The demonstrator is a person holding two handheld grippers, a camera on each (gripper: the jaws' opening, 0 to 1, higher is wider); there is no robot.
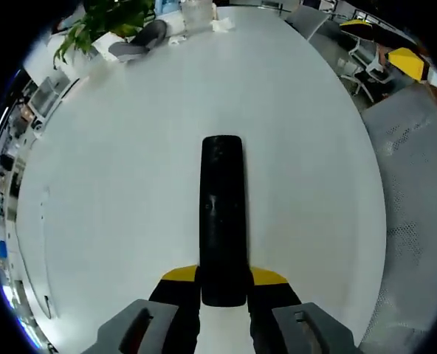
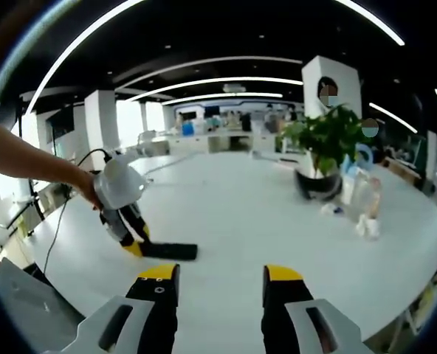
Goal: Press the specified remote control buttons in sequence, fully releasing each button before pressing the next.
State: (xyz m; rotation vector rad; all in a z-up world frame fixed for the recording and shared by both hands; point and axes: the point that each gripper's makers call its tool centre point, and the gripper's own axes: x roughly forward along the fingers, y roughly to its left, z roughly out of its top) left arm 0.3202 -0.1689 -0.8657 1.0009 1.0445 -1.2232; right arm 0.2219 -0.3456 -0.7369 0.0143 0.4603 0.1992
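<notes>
The left hand-held gripper point(image 1: 224, 284), with yellow-tipped black jaws, is clamped on the near end of a long, slim black remote control point(image 1: 222, 217), which lies flat on the white oval desk point(image 1: 115, 214) and reaches straight ahead. The right hand-held gripper point(image 2: 221, 280) hovers above the desk with its jaws apart and nothing between them, well apart from the remote. Farther off, a leafy green potted plant point(image 2: 323, 144) stands on the desk.

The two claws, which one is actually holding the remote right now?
The left claw: it is shut on the black remote. The right claw is open with nothing between its yellow tips.
</notes>
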